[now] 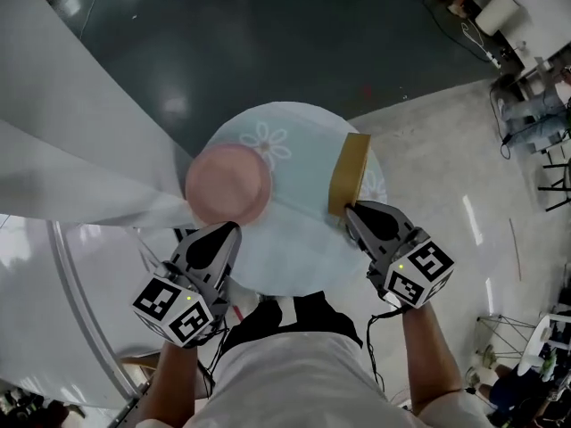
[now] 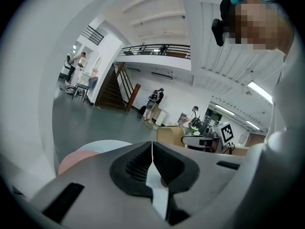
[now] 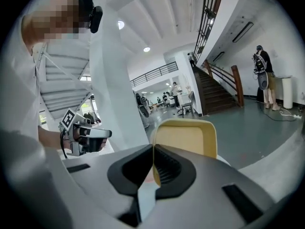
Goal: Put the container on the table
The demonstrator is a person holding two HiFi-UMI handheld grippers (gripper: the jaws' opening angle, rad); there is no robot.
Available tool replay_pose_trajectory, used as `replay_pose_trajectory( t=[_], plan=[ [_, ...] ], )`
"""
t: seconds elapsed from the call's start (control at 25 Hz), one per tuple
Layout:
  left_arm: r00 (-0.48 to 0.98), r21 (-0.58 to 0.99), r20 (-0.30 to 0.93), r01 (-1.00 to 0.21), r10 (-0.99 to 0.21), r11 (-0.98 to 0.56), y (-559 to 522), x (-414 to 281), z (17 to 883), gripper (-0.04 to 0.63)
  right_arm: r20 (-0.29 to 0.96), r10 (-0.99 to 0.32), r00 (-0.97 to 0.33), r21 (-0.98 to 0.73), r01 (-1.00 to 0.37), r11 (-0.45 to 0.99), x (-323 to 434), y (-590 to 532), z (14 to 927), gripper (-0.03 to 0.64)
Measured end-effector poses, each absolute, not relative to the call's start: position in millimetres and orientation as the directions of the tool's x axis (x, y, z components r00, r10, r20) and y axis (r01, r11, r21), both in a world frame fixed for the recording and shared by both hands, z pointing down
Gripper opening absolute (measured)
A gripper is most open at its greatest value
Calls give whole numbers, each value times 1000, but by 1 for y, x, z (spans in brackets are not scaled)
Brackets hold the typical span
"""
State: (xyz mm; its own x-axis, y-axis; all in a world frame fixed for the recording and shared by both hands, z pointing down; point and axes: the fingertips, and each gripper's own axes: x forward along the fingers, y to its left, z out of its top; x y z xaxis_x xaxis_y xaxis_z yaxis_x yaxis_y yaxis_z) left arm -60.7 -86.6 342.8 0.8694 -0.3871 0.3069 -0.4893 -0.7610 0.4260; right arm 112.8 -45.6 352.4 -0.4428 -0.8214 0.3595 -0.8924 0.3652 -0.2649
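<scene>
A round light-blue container (image 1: 299, 230) with a white flower print hangs in the air in front of me in the head view. A pink round dish (image 1: 228, 185) sits on its left part and a yellow rectangular dish (image 1: 349, 173) on its right. My left gripper (image 1: 234, 230) is shut on the near-left rim and my right gripper (image 1: 350, 210) on the near-right rim. In the left gripper view the thin rim (image 2: 152, 152) is pinched between the jaws, with the pink dish (image 2: 71, 159) beyond. The right gripper view shows the yellow dish (image 3: 187, 137) just past the shut jaws.
Dark green floor (image 1: 268, 34) lies beyond the container and pale floor (image 1: 446, 168) to the right. White curved panels (image 1: 62, 150) and a glossy white surface (image 1: 45, 301) fill the left side. Chairs and cables (image 1: 535, 114) stand at the far right. People stand near a staircase (image 2: 112, 89).
</scene>
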Motion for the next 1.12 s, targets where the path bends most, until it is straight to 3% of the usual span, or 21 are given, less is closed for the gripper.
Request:
replay_pose_trajectory(
  t=[0.48,1.12],
  plan=[
    [768,413,394,-639,-505,-649,-116,-41,371,28,493,-617,-613,-186,-768,613,121,-145,425,29],
    [673,431,466,-739,-574,-517,-123,-45,421,28,697,-348,-627,-51,-527,848,94,-183,536,29]
  ],
)
